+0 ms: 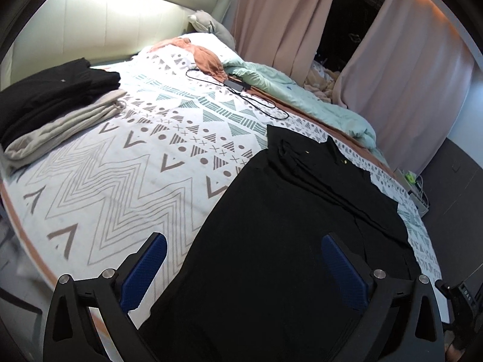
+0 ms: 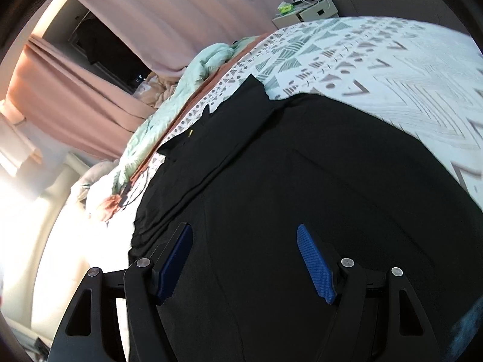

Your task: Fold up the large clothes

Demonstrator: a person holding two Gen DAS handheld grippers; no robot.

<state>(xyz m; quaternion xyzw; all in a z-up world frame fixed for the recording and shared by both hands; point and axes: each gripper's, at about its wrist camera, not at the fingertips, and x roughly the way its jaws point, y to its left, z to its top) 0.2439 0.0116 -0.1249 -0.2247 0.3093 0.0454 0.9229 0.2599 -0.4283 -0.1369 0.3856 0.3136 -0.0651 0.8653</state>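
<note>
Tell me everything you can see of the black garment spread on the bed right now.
The black garment is a large, soft, matte piece of clothing lying mostly flat on the patterned bedspread. Its near part is one broad smooth panel; its far end narrows into layered folds and creases, with two tiny gold-coloured specks there. A long straight crease runs across it in the right wrist view. One far corner sticks out over the bedspread. Both grippers hang above it with jaws open; nothing grips it.

Two wrist views close above the bed (image 1: 126, 163), angled down, sharing the black garment (image 1: 280, 241) and curtains (image 1: 280, 21).
</note>
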